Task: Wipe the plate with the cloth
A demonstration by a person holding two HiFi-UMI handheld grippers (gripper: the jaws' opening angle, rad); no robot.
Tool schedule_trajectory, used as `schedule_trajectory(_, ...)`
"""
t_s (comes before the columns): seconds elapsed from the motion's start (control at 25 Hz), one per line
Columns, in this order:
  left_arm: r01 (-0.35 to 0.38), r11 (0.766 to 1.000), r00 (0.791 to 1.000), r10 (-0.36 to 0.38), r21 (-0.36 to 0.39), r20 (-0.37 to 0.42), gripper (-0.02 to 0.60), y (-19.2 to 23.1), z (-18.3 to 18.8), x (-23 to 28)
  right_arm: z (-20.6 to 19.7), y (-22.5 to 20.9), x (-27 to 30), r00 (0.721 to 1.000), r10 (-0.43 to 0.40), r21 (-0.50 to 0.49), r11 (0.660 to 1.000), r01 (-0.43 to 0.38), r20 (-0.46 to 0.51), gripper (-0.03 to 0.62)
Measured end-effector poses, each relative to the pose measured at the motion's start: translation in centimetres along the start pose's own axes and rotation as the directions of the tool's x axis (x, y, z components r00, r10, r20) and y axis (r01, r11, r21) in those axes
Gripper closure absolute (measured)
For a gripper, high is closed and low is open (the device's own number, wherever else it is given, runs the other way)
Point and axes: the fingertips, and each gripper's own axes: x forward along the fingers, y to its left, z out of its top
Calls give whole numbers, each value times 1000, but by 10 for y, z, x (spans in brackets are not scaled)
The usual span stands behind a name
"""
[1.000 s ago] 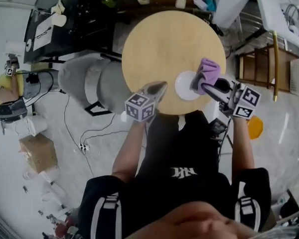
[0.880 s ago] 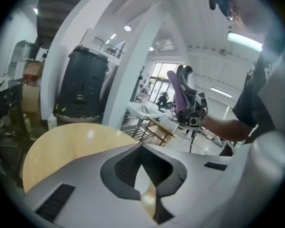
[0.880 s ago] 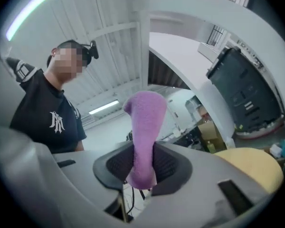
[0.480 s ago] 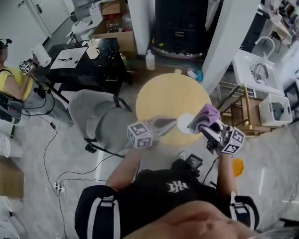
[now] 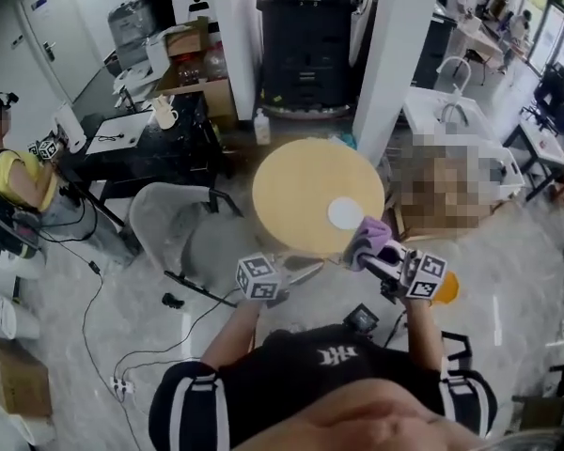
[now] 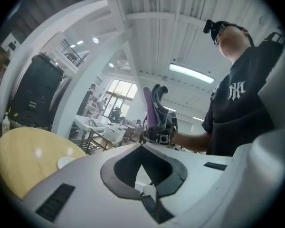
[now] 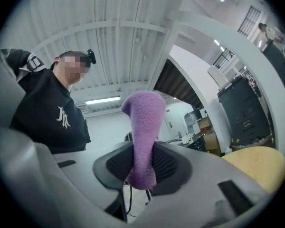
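Note:
A white plate (image 5: pixel 345 213) lies near the front right edge of the round wooden table (image 5: pixel 296 191). My right gripper (image 5: pixel 371 252) is shut on a purple cloth (image 5: pixel 369 237), held in the air just in front of the table edge, off the plate. In the right gripper view the cloth (image 7: pixel 143 122) stands up out of the gripper (image 7: pixel 142 167). My left gripper (image 5: pixel 303 269) is shut and empty, hovering in front of the table. The left gripper view shows its closed jaws (image 6: pixel 141 148), the plate (image 6: pixel 64 162) and the cloth (image 6: pixel 151 109) opposite.
A grey chair (image 5: pixel 183 228) stands left of the table. Behind it are a black desk (image 5: pixel 136 134) and a seated person (image 5: pixel 14 172). A white column (image 5: pixel 385 54) and a black cabinet (image 5: pixel 305 45) rise at the back. An orange object (image 5: pixel 448 289) lies on the floor.
Both grippers have drawn back from the table toward the person and risen. The cloth has come off the plate. The head view has tilted up and takes in more of the room.

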Motion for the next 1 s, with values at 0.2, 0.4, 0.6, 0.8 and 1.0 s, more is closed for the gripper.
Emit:
schedule_trajectory(0.2, 32, 997, 999, -34, 67, 17, 578, -66, 4, 12, 12, 49, -39, 999, -26, -101, 994, 29, 32, 500)
schedule_trajectory(0.4, 78, 991, 997, -75, 104, -28, 578, -154, -21, 33, -9, 133, -94, 984, 74, -19, 997, -72, 160, 500)
schedule_trajectory(0.6, 10, 1000, 999, -9, 16, -41, 577, -216, -78, 15, -76, 210, -123, 972, 101, 112, 986, -127, 213, 499)
schedule_trajectory(0.8, 1, 1000, 997, 1, 30, -80, 577, -270, -99, -14, -109, 279, -128, 988, 79, 120, 988, -95, 136, 499)
schedule_trajectory(1.0, 31, 996, 999, -30, 78, -10, 577, -296, -86, -52, -104, 312, -115, 998, -66, 17, 998, 66, 16, 499)
